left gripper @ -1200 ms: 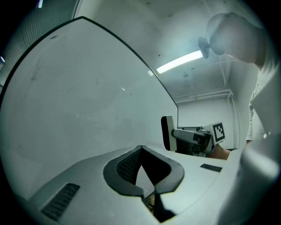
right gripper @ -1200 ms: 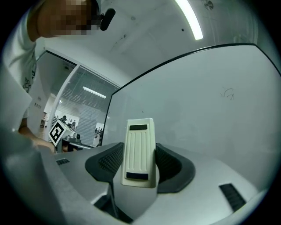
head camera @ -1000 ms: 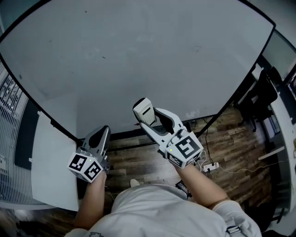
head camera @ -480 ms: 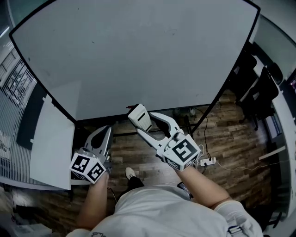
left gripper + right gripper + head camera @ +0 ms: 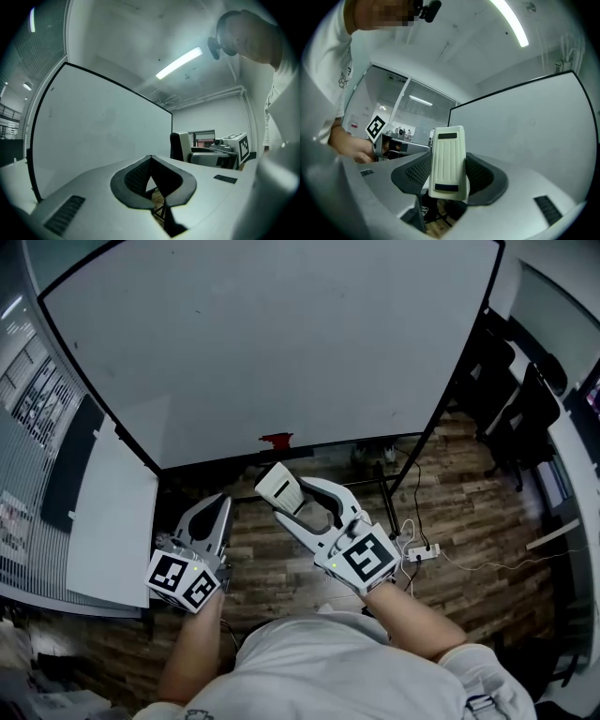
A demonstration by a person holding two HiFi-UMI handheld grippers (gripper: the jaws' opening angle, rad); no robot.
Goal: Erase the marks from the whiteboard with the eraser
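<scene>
Right hand-held gripper (image 5: 285, 497) (image 5: 449, 177) clenched on cream ribbed eraser (image 5: 277, 486) (image 5: 448, 159), eraser upright between the pads, sticking out past the tips; left hand-held gripper (image 5: 217, 503) (image 5: 151, 162) beside it, pads together, nothing between them; both held off the whiteboard (image 5: 281, 343), below its bottom edge in head view; small red object (image 5: 277, 440) at that edge; wooden floor (image 5: 281, 554) under, power strip (image 5: 422, 551) on it.
</scene>
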